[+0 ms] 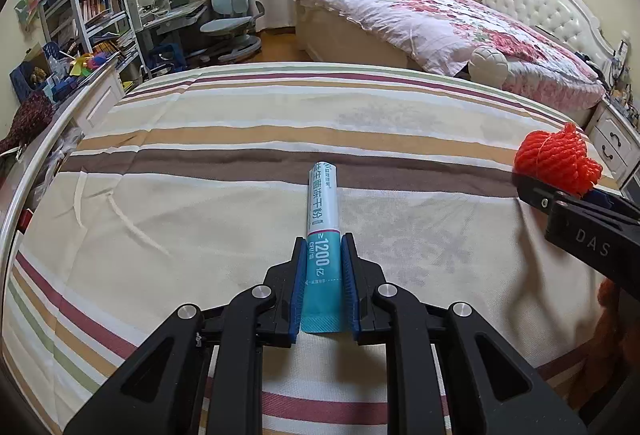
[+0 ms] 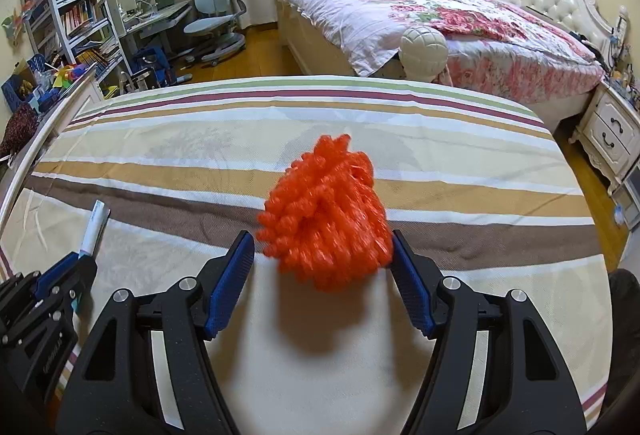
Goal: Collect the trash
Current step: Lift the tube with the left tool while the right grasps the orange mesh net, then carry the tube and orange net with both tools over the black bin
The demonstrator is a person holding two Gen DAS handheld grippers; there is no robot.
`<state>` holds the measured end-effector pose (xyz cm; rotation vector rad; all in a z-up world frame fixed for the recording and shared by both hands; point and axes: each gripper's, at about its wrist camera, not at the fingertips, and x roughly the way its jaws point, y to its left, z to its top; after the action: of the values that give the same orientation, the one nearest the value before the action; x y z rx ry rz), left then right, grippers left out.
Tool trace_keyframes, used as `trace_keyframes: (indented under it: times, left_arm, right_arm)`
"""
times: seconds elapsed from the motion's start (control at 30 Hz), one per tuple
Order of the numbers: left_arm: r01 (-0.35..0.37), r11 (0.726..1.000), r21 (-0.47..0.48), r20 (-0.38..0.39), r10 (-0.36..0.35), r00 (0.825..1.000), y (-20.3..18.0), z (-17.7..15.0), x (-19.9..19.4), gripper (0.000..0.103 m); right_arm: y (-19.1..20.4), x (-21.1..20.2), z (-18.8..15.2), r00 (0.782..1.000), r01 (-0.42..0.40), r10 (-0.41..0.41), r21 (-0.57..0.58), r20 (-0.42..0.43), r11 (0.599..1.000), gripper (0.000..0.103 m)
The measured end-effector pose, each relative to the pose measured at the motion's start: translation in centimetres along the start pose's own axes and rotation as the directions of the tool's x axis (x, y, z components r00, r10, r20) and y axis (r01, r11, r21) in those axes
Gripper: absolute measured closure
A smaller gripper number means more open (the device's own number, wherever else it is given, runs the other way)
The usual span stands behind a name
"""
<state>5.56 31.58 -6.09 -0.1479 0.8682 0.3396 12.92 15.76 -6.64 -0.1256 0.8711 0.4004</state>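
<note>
Both pieces of trash are off the striped bed (image 1: pixel 200 155), so the picking part looks done for these two. The left tool (image 1: pixel 322 289) is closed narrow on a teal and white sachet (image 1: pixel 322 211), which sticks out forward between its blue pads, above the bed cover. The right tool (image 2: pixel 323 277) stands rather wide around an orange mesh ball (image 2: pixel 326 219). The ball touches the right pad, but a small gap shows at the left pad, so I judge it is hardly gripped, maybe being let go. No bin or bag for the trash is visible in either view. What remains, I think, is to bring both items to such a place.
</note>
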Motion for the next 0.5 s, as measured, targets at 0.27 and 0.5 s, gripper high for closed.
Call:
trace_keyframes:
  times: [0.27, 0.5]
  left_arm:
    - [0.009, 1.0, 0.008, 0.012, -0.009, 1.0, -0.2, 0.1, -0.4, 0.085]
    - [0.038, 0.999, 0.017, 0.017, -0.038, 0.999, -1.4, -0.8, -1.4, 0.085]
  right_arm:
    - [-0.2, -0.5, -0.7, 1.0, -0.002, 0.001, -0.004, -0.015, 1.0, 0.074]
    - [-1.2, -2.7, -3.2, 1.0, -0.015, 0.015, 0.0, -0.01, 1.0, 0.076]
